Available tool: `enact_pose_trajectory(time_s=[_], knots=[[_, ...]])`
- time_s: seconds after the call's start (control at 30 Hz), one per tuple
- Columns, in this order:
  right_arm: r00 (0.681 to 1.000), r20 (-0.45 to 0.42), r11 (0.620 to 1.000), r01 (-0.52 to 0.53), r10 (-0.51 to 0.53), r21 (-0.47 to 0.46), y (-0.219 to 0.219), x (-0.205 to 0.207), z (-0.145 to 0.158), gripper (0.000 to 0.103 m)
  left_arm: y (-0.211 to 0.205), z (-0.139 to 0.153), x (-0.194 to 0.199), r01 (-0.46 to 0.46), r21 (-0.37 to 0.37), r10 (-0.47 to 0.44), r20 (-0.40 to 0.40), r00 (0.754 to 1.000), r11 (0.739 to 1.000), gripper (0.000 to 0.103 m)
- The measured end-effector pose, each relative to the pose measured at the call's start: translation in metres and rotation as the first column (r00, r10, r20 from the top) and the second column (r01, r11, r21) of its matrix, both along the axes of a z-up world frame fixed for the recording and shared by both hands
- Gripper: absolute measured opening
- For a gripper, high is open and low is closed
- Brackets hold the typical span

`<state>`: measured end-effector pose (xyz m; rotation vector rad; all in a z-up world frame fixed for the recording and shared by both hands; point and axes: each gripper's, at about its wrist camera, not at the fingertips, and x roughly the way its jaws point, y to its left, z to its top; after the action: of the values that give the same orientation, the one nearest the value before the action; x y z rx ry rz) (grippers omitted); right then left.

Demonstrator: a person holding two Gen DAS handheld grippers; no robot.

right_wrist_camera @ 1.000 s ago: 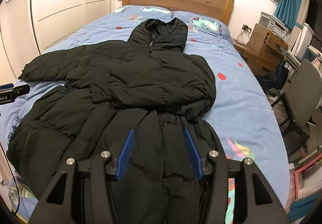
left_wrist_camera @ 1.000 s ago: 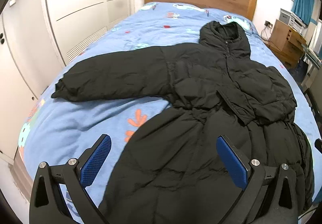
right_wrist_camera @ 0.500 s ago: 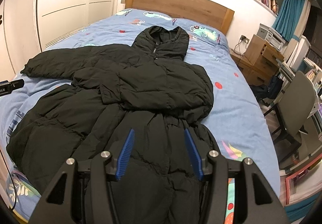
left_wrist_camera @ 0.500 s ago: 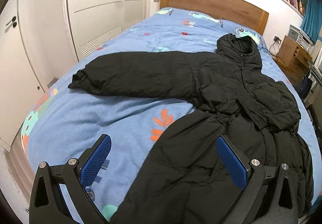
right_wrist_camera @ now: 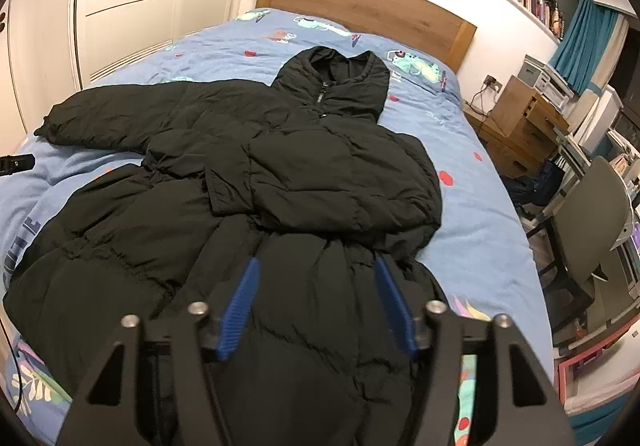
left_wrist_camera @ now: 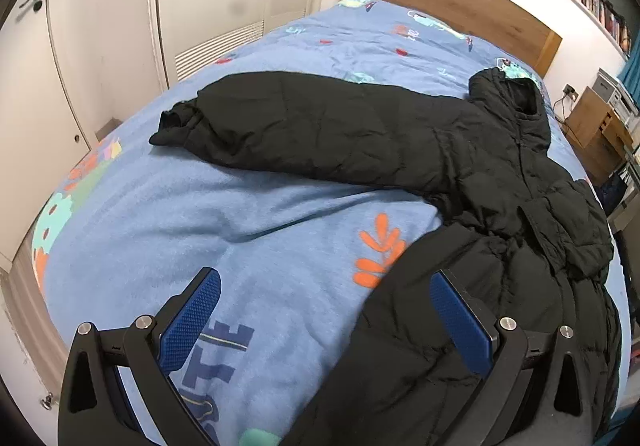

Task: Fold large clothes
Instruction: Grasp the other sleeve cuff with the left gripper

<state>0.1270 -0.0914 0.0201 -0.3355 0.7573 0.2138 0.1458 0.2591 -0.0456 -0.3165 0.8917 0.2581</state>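
A long black hooded puffer coat (right_wrist_camera: 304, 181) lies front up on the bed, hood toward the headboard. Its right-side sleeve is folded across the chest (right_wrist_camera: 332, 173). Its other sleeve (left_wrist_camera: 304, 129) stretches out flat toward the bed's left edge, cuff (left_wrist_camera: 172, 123) at the end. My left gripper (left_wrist_camera: 324, 310) is open and empty above the blue cover, beside the coat's lower left edge. My right gripper (right_wrist_camera: 318, 294) is open and empty above the coat's lower part.
The bed (left_wrist_camera: 224, 213) has a blue patterned cover and a wooden headboard (right_wrist_camera: 360, 1). White wardrobe doors (left_wrist_camera: 100, 25) stand along the left. A wooden bedside cabinet (right_wrist_camera: 524, 121) and a chair (right_wrist_camera: 592, 217) stand on the right.
My left gripper has swung left, off the coat's body and over the bare cover near the outstretched sleeve. My right gripper has barely moved.
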Motion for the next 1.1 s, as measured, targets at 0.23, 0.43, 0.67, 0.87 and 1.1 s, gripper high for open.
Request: enact_pose_trajectory(time_s=[0.23, 0.43, 0.67, 0.87, 1.1], knots=[[0.999, -0.03, 1.0, -0.019, 0.019, -0.01, 0.022, 0.019, -0.014, 0.064, 0.025, -0.019, 0.013, -0.03, -0.037, 0.029, -0.025, 0.999, 0.999, 0.102], [0.998, -0.052, 1.0, -0.028, 0.028, -0.011, 0.036, 0.033, -0.025, 0.064, 0.054, -0.036, 0.025, -0.07, -0.084, 0.066, -0.051, 0.997, 0.994, 0.102], [0.996, -0.086, 1.0, -0.011, 0.01, -0.013, 0.036, 0.049, -0.04, 0.064, 0.088, -0.05, 0.027, -0.158, -0.074, 0.154, -0.065, 0.986, 0.985, 0.102], [0.994, -0.104, 1.0, 0.021, -0.022, -0.008, 0.029, 0.061, -0.049, 0.064, 0.11, -0.055, 0.034, -0.184, -0.156, 0.181, -0.036, 0.983, 0.97, 0.102], [0.992, -0.11, 0.998, 0.066, -0.066, -0.006, 0.013, 0.07, -0.053, 0.064, 0.148, -0.055, 0.067, -0.224, -0.301, 0.24, 0.015, 0.971, 0.927, 0.096]])
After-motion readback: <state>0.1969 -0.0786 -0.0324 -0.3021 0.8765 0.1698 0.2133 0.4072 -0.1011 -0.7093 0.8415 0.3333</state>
